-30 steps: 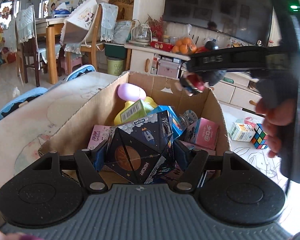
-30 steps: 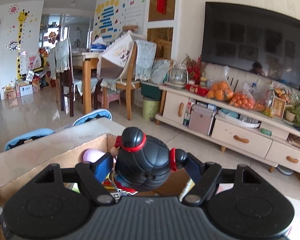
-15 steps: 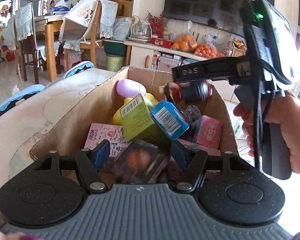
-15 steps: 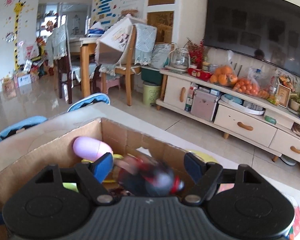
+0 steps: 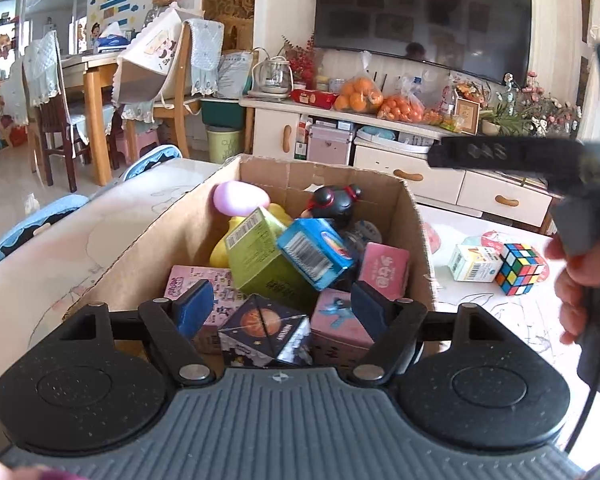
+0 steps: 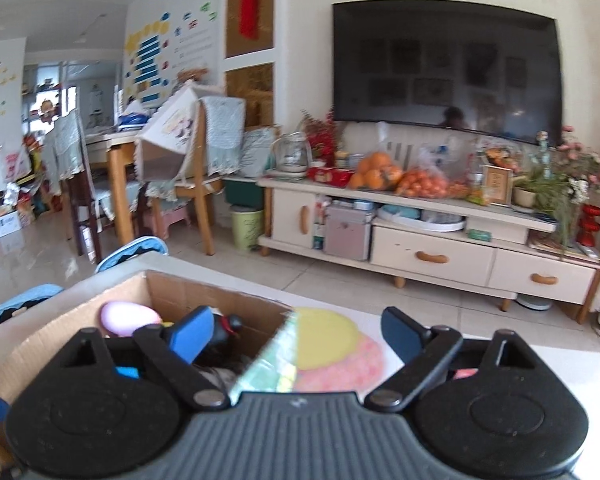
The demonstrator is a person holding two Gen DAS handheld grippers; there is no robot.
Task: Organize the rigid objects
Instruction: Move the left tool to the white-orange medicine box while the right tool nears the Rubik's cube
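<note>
A cardboard box (image 5: 414, 236) stands on the table, filled with several toys and cartons. My left gripper (image 5: 278, 306) is open above its near end; the dark planet-print cube (image 5: 266, 334) lies loose in the box just below the fingers. The black and red figure (image 5: 334, 204) lies at the box's far end. My right gripper (image 6: 296, 328) is open and empty, over the box's right edge (image 6: 278, 334); the figure (image 6: 224, 330) shows behind its left finger. In the left wrist view the right gripper's body (image 5: 508, 152) reaches in from the right.
A Rubik's cube (image 5: 518, 262) and a small white carton (image 5: 474, 262) lie on the table right of the box. A yellow and pink mat print (image 6: 332, 352) covers the table beyond the box. Chairs and a TV cabinet stand behind.
My left gripper opened and dropped the planet-print cube into the box. My right gripper opened, dropped the black and red figure into the box's far end, then drew back to the right.
</note>
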